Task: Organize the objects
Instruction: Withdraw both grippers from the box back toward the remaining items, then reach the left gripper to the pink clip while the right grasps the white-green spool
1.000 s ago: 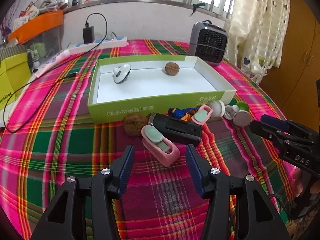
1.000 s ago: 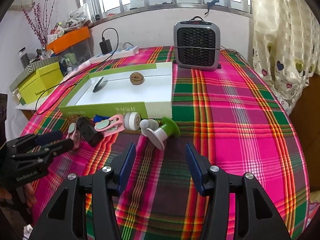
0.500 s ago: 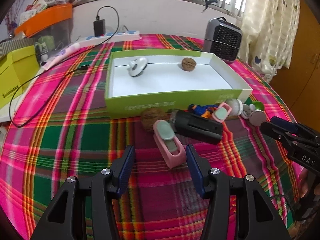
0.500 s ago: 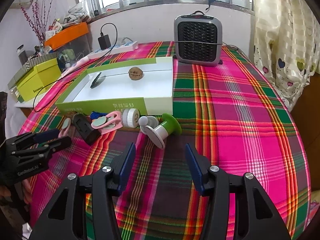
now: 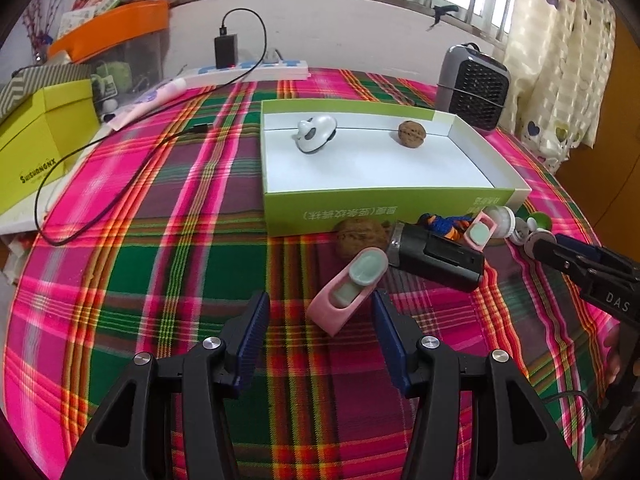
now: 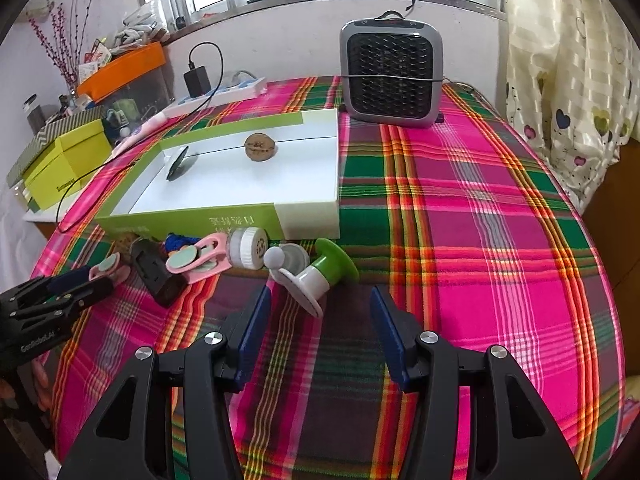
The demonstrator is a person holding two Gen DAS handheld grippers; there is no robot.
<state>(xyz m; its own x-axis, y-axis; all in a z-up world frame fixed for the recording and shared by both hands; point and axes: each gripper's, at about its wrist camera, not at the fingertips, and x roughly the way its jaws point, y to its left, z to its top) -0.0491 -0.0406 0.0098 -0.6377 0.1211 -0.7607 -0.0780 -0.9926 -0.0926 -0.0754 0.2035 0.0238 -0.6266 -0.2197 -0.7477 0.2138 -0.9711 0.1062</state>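
A green-and-white box [image 5: 394, 210] holds a white gadget [image 5: 316, 133] and a walnut [image 5: 412, 133]. In front of it lie a second walnut [image 5: 360, 236], a pink clip [image 5: 348, 288], a black cylinder [image 5: 436, 256], a blue-orange toy [image 5: 444, 222], and another pink clip [image 5: 482, 230]. My left gripper [image 5: 320, 332] is open, with the pink clip's near end between its fingertips. My right gripper [image 6: 318, 328] is open just short of a green-and-white suction holder [image 6: 316, 272]. A white round cap [image 6: 248, 248] lies beside it.
A grey heater [image 6: 392, 76] stands at the back right. A power strip with charger [image 5: 248, 68] and cable, a yellow box [image 5: 36, 144] and an orange-lidded bin [image 5: 116, 40] stand at the back left. The plaid cloth [image 6: 480, 240] covers the table.
My left gripper has shifted left and closer to the pink clip, which now lies between its fingertips. My right gripper has moved forward toward the green-and-white holder.
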